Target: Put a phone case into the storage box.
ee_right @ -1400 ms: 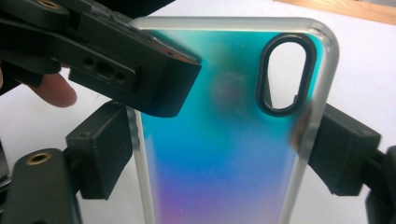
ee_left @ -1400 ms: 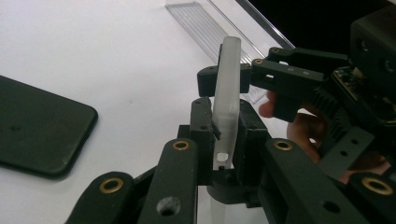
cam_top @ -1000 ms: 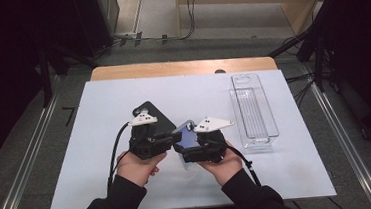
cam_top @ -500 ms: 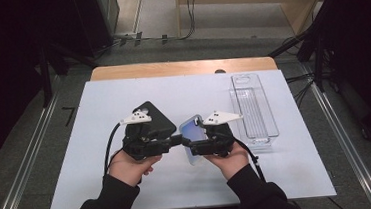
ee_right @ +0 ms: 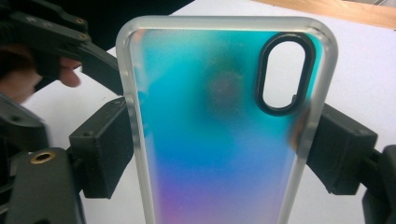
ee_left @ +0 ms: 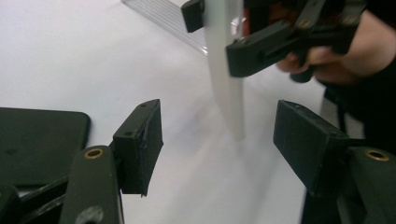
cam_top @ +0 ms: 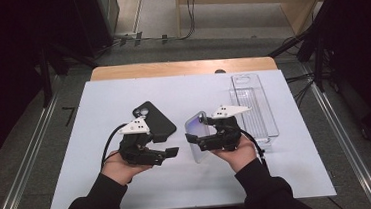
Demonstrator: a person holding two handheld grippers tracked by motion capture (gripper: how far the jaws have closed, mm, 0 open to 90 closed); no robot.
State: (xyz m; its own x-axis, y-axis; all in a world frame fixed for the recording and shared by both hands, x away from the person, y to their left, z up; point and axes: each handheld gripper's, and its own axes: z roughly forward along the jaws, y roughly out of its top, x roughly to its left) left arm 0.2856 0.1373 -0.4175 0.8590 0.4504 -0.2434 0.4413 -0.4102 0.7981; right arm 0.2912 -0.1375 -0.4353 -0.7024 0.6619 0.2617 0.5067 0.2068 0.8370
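Right claw (cam_top: pixel 192 140) clamps the phone case (cam_top: pixel 197 142) upright; left claw (cam_top: pixel 173 151), its jaws just opening with nothing between them, sits beside it.

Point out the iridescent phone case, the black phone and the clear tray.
phone case (ee_right: pixel 219 140), right gripper view, middle of its coloured back.
black phone (cam_top: pixel 154 121), high view, centre of its back.
clear tray (cam_top: pixel 254 106), high view, its ribbed floor.

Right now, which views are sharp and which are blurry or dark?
High view: table evenly lit, surroundings dark. Left gripper view: left gripper sharp, right gripper soft. Right gripper view: phone case close, hazy, colours smeared.
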